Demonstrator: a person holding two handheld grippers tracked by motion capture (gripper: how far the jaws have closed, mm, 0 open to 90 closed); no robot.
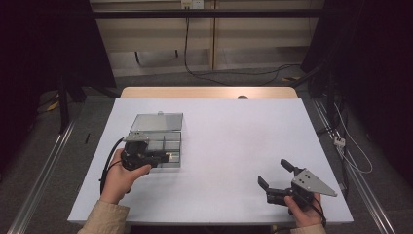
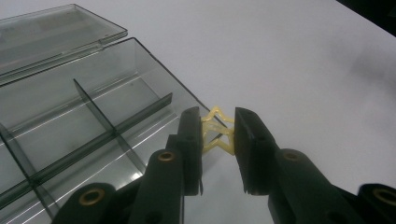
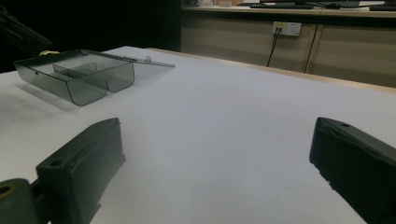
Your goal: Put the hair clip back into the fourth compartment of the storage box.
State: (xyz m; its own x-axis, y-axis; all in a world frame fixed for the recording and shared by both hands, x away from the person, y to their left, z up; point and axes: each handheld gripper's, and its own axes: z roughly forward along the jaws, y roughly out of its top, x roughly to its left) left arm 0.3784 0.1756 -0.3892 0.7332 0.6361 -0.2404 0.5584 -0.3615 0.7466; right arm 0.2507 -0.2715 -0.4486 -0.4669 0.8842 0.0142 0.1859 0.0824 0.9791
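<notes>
The compartment box (image 1: pixel 157 146) lies on the table's (image 1: pixel 234 146) left half, its lid (image 1: pixel 157 121) behind it.

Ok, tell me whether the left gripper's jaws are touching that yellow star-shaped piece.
Touching. In the left gripper view, both jaws of the left gripper press on the sides of the yellow star-shaped piece, held near the open compartment box.

I'm working in a lab-like recording room: a white table (image 1: pixel 209 146), black curtains (image 1: pixel 44 44), floor rails (image 1: pixel 44 170), wall sockets (image 3: pixel 286 28) and loose cables (image 1: pixel 219 73).
</notes>
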